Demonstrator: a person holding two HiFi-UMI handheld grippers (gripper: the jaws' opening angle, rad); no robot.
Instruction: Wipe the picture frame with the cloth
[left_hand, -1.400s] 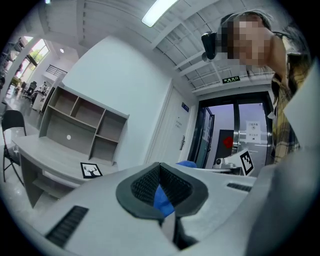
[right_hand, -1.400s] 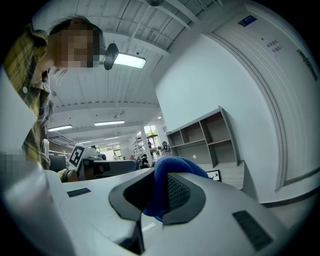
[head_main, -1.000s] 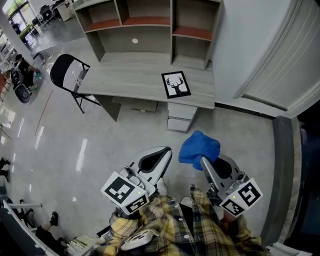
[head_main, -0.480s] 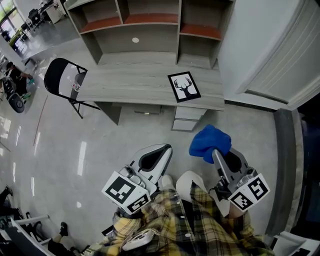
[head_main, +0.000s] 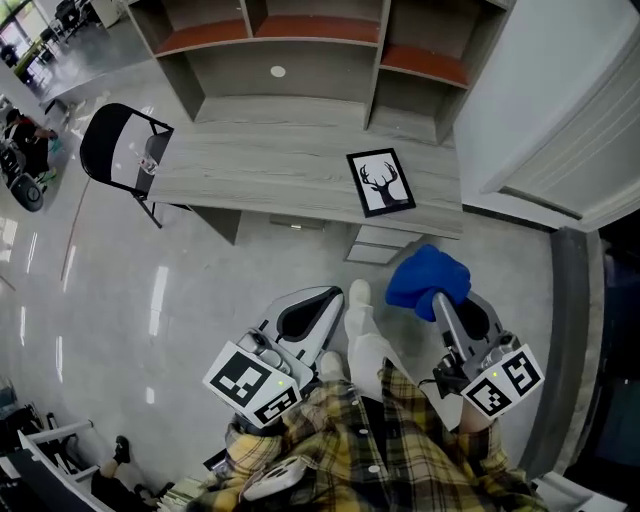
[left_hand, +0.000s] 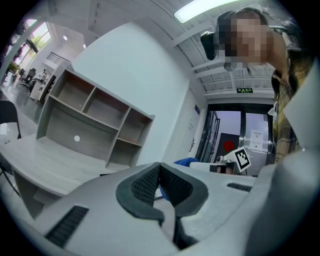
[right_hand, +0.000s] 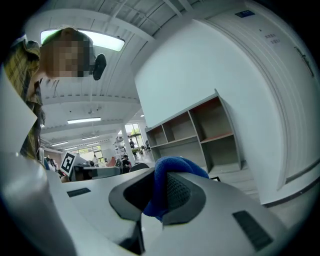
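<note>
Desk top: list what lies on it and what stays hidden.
The picture frame, showing a deer silhouette, lies flat near the desk's right front corner. A shelf unit stands along the back. The surface under the frame is covered, and parts of the shelves are hidden.

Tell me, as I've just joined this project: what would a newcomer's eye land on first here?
The bright blue cloth, pinched in the right tongs, stands out low at the right over the grey floor. Ahead lies the black picture frame with its deer silhouette, flat near the right end of the desk. The left tongs are shut and empty.
</note>
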